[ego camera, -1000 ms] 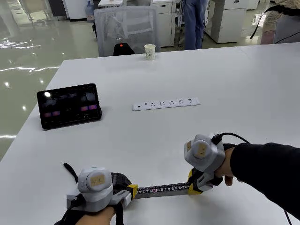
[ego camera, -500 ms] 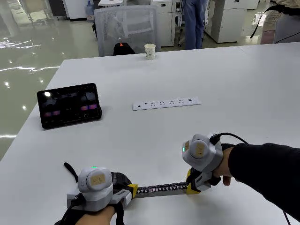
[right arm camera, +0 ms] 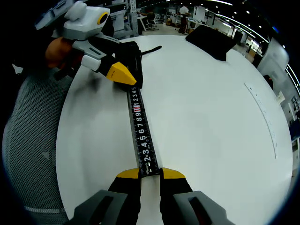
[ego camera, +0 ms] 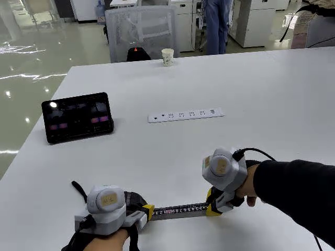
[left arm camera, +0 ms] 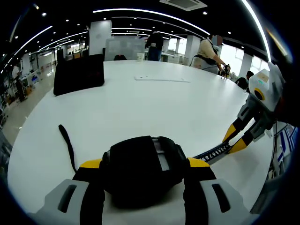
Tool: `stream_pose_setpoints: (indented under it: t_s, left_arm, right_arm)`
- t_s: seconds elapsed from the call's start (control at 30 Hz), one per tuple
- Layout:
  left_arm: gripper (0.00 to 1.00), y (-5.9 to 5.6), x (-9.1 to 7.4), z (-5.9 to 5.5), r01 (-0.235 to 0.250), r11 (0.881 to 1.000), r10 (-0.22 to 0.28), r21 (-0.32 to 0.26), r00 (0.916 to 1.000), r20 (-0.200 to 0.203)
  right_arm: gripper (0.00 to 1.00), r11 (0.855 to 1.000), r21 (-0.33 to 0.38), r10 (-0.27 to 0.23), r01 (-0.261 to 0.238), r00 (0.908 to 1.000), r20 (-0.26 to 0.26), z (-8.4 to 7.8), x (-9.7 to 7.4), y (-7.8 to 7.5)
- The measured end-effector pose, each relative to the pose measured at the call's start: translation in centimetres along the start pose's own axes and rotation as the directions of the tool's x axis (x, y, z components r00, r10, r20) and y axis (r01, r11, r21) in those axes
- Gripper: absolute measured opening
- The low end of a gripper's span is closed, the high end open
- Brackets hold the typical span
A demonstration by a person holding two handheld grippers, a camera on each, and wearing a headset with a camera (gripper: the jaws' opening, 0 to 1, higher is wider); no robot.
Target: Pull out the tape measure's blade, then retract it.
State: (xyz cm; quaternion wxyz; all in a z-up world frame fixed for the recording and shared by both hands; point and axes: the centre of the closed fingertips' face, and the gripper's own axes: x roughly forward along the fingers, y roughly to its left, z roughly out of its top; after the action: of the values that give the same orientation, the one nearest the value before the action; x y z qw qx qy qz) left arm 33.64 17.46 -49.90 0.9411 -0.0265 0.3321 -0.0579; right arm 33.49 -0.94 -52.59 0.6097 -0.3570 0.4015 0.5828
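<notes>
Rounded black tape measure case (left arm camera: 140, 180) sits clamped in left gripper (left arm camera: 145, 163), right gripper (right arm camera: 150, 174) pinches flat numbered blade (right arm camera: 139, 126) tip, smooth white table (ego camera: 220, 83) open beyond blade.

I can't see the tip of the blade (right arm camera: 140, 136): the right gripper (right arm camera: 150, 174) has it buried between its jaws. In the head view the left gripper (ego camera: 142, 213) covers most of the tape measure case (ego camera: 134, 199), and the blade's numbers are too small to read.

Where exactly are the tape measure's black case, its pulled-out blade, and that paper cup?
tape measure case (left arm camera: 140, 168), left gripper view, middle of its black body.
blade (right arm camera: 139, 131), right gripper view, midway along the numbered strip.
paper cup (ego camera: 167, 56), head view, its side wall.
</notes>
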Motion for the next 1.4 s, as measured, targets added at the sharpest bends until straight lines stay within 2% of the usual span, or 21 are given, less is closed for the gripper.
stream_pose_setpoints:
  t_s: [0.77, 1.4]
  left_arm:
    - [0.63, 0.0, 0.1, 0.0, 0.011, 1.000, -0.011, -0.015, 0.9999, -0.006]
    - [0.63, 0.1, 0.1, 0.0, 0.015, 1.000, -0.015, -0.016, 0.9999, -0.007]
  right_arm:
    - [0.11, 1.000, 0.024, 0.003, -0.004, 0.9999, 0.017, 0.9, 0.1, 0.1]
    - [0.11, 1.000, -0.008, 0.005, -0.004, 0.9994, 0.035, 1.7, 0.6, 0.2]
